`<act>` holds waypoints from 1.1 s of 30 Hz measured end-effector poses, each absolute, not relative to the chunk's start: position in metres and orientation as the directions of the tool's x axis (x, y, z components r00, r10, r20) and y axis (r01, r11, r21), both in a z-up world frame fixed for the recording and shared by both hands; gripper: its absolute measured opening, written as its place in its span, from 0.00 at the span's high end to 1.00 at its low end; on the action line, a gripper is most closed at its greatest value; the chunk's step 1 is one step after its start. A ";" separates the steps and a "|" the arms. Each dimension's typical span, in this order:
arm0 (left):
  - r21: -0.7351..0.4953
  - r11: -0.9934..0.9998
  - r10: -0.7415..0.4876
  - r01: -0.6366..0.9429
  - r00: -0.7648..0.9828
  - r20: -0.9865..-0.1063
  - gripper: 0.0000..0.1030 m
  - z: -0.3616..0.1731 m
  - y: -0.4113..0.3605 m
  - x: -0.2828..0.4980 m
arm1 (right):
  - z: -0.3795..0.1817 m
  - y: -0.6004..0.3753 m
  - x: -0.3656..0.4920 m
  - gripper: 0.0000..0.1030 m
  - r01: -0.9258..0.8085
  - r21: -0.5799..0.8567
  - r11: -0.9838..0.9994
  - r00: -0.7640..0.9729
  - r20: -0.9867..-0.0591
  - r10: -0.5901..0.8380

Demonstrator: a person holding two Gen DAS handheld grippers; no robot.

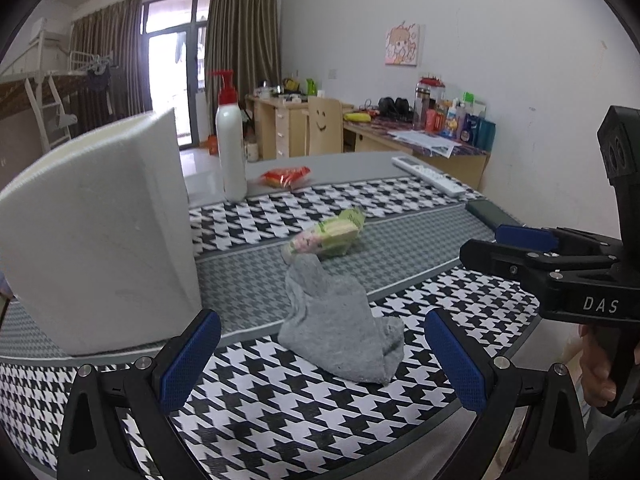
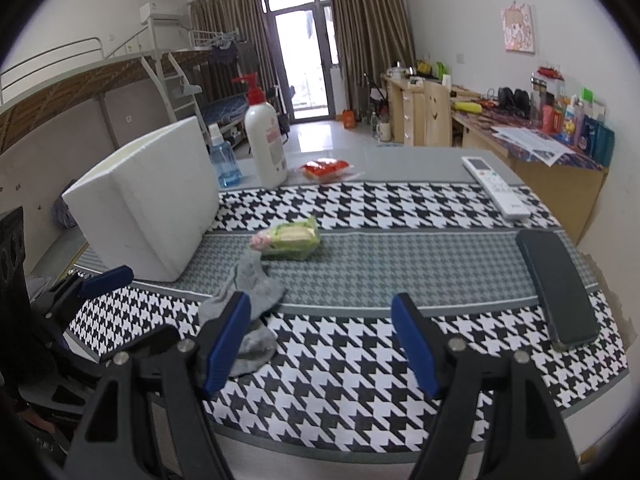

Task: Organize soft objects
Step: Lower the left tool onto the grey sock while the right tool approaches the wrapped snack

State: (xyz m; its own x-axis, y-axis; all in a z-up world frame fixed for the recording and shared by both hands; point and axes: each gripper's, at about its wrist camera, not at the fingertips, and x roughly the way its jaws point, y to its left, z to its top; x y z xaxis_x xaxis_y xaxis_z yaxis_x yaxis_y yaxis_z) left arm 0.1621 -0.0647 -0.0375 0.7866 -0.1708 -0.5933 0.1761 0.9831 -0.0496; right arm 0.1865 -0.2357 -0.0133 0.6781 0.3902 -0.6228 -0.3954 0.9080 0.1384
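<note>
- Pale walls, brown curtains (image 2: 368, 28) around a glazed balcony door, a metal bunk bed (image 2: 120, 76) and cluttered wooden desks (image 2: 532, 148) are seen behind the table.
- A cartoon picture (image 2: 518, 34) in pink tones is hung on the right wall, and a smiling face is drawn on the back of a wooden chair (image 1: 325, 126).
- The table (image 2: 400, 160) is grey and smooth, and most of it is covered by a cloth (image 2: 360, 360) printed in black-and-white houndstooth, with a finer grey houndstooth band across the middle.
- A crumpled grey sock (image 1: 340, 320) of soft knit is lain on the cloth at the near edge of the grey band, in front of the left gripper (image 1: 320, 360).
- Just beyond it, a green-and-pink soft packet (image 1: 328, 236) is rested on the grey band.
- A white foam box (image 1: 100, 232), blocky and matt, is stood to the left.
- Behind it, a white pump bottle (image 2: 266, 136) with a red pump and a pink label, too small to be read, is stood beside a clear blue spray bottle (image 2: 224, 160).
- A red crinkled packet (image 2: 326, 169), a white remote control (image 2: 496, 188) and a dark flat phone (image 2: 560, 288) are also laid out.
- "DAS" is printed in white on the black body of the right gripper (image 2: 320, 344), seen from the left wrist.
- Both grippers are held released, blue textured pads wide apart, with nothing between them.
</note>
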 end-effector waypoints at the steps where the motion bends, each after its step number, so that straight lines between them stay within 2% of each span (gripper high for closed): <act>1: -0.052 0.984 -0.168 0.172 0.782 -0.600 0.01 -0.039 -0.065 0.164 | -0.014 -0.235 0.188 0.26 -0.399 0.138 0.907 0.673 -0.627 0.392; 11: -0.068 0.989 -0.142 0.130 0.729 -0.670 0.01 -0.060 -0.068 0.184 | -0.025 -0.229 0.211 0.26 -0.425 0.136 0.895 0.623 -0.673 0.399; 26: -0.094 0.990 -0.143 0.109 0.671 -0.728 0.01 -0.081 -0.071 0.210 | -0.032 -0.213 0.244 0.26 -0.481 0.130 0.867 0.562 -0.713 0.419; 33: -0.097 0.988 -0.150 0.116 0.661 -0.735 0.06 -0.083 -0.074 0.216 | -0.036 -0.203 0.260 0.26 -0.495 0.150 0.856 0.526 -0.732 0.432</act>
State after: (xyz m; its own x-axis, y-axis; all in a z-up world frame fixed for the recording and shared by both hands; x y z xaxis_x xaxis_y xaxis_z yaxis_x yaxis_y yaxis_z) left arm 0.2159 -0.0743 -0.0825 0.6607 -0.1503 -0.7355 0.1164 0.9884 -0.0975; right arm 0.2596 -0.2034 -0.0360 0.5260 0.4324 -0.7324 -0.4948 0.8560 0.1500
